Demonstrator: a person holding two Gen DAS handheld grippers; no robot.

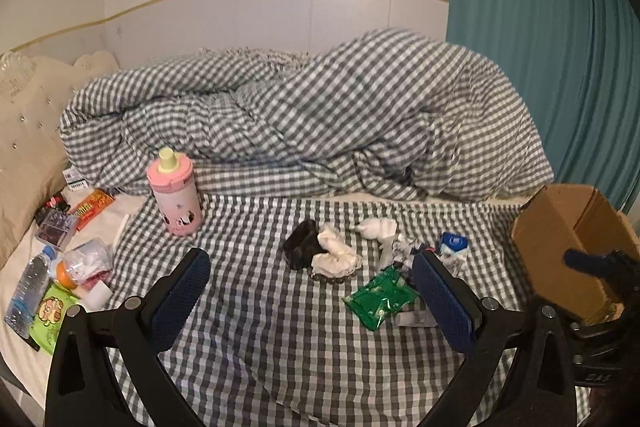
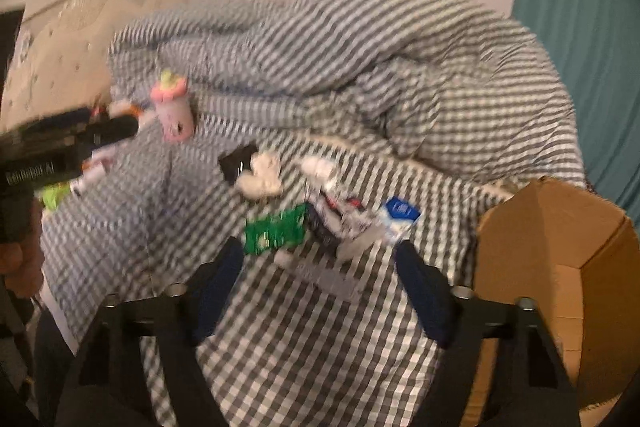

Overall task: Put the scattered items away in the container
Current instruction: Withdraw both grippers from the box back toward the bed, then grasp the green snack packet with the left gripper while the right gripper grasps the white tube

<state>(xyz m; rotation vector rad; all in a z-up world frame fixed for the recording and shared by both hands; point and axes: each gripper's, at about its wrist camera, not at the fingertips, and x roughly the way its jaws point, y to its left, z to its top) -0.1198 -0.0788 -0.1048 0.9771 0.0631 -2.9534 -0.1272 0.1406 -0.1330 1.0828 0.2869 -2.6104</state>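
Cardboard marks our container: the box (image 1: 576,251) sits at the right edge of both views, its inside hidden from us, so we cannot tell whether anything is in it yet. Just left of it lies the middle cluster — a green packet (image 1: 380,301), a blue-and-white pack (image 1: 454,245), crumpled white tissue (image 1: 336,253) touching a black item (image 1: 302,245). Further left stand the pink bottle (image 1: 174,193) and, at the frame's left edge, a water bottle (image 1: 28,291) among snack packets. We judge nearly everything is left. Our left gripper (image 1: 310,297) and right gripper (image 2: 320,287) both hang spread wide, holding nothing.
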